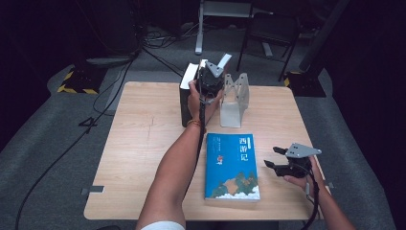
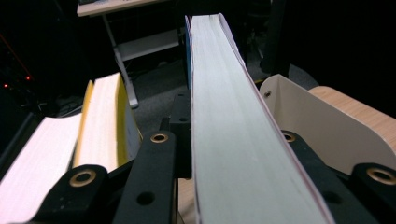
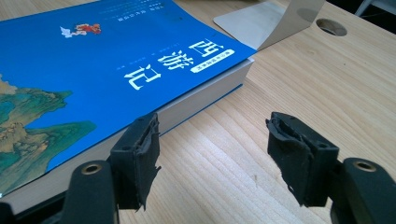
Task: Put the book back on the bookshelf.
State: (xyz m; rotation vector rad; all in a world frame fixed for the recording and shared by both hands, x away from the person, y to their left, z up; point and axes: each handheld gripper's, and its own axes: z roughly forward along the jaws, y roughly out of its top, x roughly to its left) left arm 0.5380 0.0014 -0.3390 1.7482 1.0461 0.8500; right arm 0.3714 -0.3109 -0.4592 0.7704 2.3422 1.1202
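My left gripper (image 1: 207, 72) is at the back of the table, shut on a thick upright book (image 2: 224, 116). Its pale page edge faces the camera, and a black jaw presses on each cover. Left of it stand other books (image 1: 185, 103); one has a yellow cover (image 2: 105, 116). A white bookend (image 1: 234, 98) stands just right of the held book. A blue book with white Chinese title characters (image 1: 232, 165) lies flat at the front. My right gripper (image 1: 273, 157) rests open beside that book's right edge, nothing between its pads (image 3: 140, 154).
The light wooden table (image 1: 143, 158) has a round hole (image 3: 331, 26) near the bookend's base plate (image 3: 254, 21). Beyond the far edge there are cables, a chair and stand legs on the grey floor. Bare wood lies left of the person's forearm (image 1: 174, 172).
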